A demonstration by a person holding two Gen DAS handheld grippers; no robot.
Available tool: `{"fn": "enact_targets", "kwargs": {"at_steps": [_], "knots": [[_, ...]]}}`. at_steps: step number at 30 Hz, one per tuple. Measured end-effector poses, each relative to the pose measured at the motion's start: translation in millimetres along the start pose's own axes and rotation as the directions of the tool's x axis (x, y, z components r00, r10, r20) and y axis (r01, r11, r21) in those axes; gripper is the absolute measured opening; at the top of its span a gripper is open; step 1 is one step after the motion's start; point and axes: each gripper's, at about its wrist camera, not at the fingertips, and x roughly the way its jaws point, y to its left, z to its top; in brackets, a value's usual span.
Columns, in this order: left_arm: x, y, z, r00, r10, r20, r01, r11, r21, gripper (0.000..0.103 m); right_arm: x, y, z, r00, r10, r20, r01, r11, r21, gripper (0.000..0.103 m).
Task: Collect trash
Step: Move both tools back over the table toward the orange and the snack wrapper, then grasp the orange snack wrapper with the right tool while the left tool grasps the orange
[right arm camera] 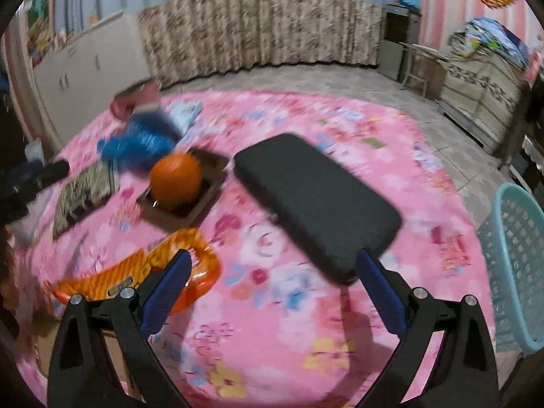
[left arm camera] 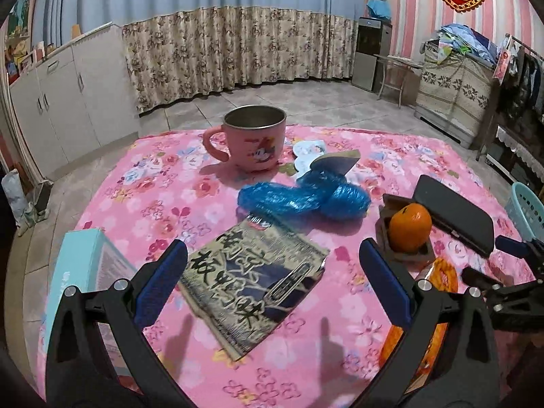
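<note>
We hold the left gripper point(left arm camera: 272, 268) spread wide over the printed snack wrapper point(left arm camera: 253, 282) on the pink floral cloth point(left arm camera: 142, 190). Just beyond the wrapper lies the crumpled blue bag point(left arm camera: 302, 199); the orange wrapper point(right arm camera: 142, 272) lies to its right. Our right gripper point(right arm camera: 273, 284) gapes wide and empty, near the black case point(right arm camera: 316, 204).

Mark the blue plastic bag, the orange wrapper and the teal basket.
blue plastic bag point(left arm camera: 302, 199), left wrist view, middle of the crumpled bundle.
orange wrapper point(right arm camera: 142, 268), right wrist view, its striped middle.
teal basket point(right arm camera: 520, 255), right wrist view, its perforated side wall.
</note>
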Motion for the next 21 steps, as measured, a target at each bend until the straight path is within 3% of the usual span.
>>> {"fn": "enact_targets", "kwargs": {"at_steps": [7, 11, 21], "knots": [[-1, 10, -6, 1.0, -0.008, -0.017, 0.008, 1.0, -0.008, 0.098, -3, 25, 6, 0.998, 0.058, -0.015, -0.059, 0.998, -0.029, 0.095], [-7, 13, -3, 1.0, -0.005, 0.001, 0.005, 1.0, -0.004, 0.098, -21, 40, 10, 0.996, 0.088, 0.016, -0.087, 0.993, -0.078, 0.095], [-23, 30, -8, 1.0, -0.001, 0.02, 0.001, 1.0, -0.02, 0.098, -48, 64, -15, 0.995, 0.1, -0.011, -0.1, 0.976, -0.196, 0.095]]}}
